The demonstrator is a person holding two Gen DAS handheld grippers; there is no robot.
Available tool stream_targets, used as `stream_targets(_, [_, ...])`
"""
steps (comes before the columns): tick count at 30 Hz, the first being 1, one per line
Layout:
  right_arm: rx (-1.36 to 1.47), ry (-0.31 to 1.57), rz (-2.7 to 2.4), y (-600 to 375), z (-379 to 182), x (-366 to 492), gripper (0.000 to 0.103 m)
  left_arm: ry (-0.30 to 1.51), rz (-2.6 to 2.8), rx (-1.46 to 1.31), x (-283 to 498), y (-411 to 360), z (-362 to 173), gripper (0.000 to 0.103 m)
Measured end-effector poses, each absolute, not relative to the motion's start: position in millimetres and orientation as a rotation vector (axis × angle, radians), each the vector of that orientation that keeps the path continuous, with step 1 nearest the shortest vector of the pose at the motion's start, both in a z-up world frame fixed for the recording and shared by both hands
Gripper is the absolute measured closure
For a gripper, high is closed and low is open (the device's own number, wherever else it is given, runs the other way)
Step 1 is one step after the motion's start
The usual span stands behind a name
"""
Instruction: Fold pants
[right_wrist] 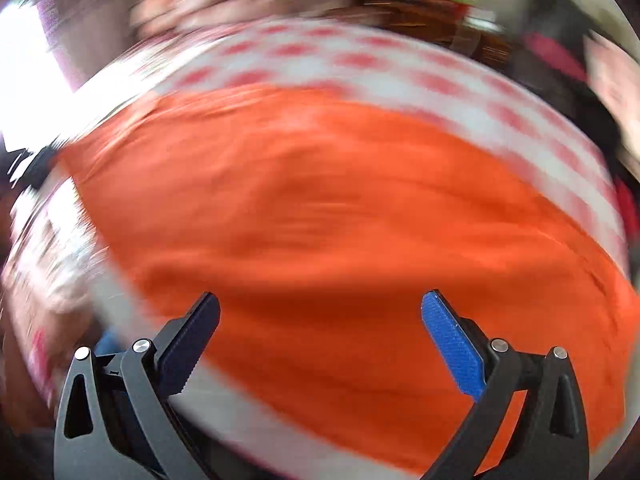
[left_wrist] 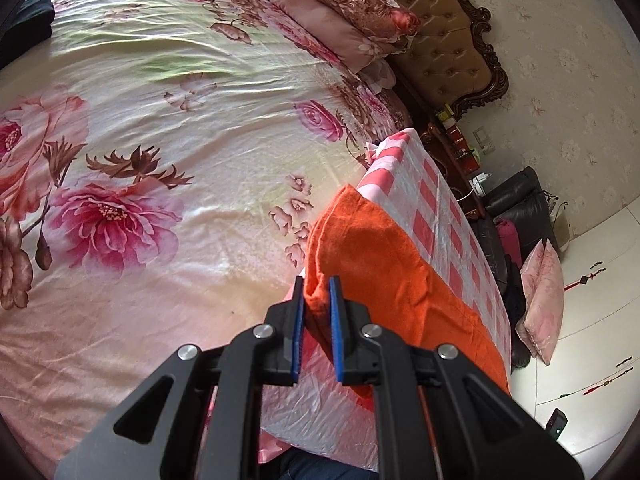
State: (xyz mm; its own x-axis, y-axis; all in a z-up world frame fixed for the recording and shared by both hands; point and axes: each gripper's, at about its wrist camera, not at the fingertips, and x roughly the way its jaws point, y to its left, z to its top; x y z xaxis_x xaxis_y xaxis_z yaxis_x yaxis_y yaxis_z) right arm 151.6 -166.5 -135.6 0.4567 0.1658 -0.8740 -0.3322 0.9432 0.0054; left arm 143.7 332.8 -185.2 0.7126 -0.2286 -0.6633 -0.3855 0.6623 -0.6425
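Left hand-held gripper (left_wrist: 316,300) body: matte black plastic, two broad angled arms, each pierced by a rounded triangular cut-out.
Left fingers (left_wrist: 298,328): flat black blades faced with bright blue ribbed pads on the inner sides.
Left fasteners: four round silver pivot pins, two on each arm's linkage.
Right hand-held gripper (right_wrist: 320,312) body: the same matte black build, with narrow slotted cut-outs in the outer arms.
Right fingers (right_wrist: 452,344): one pad shows vivid blue with a fine grid texture; the other looks dark navy, with a toothed edge.
Right fasteners: four silver round pins at the linkage joints.
Markings: none legible in either wrist view.
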Motion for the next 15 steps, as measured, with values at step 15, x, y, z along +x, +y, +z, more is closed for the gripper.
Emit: stream_targets(15, [0.238, 1.078, 0.132, -376, -144, 236, 0.015, 0.847, 0.132, -0.88, 142, 335, -214, 0.092])
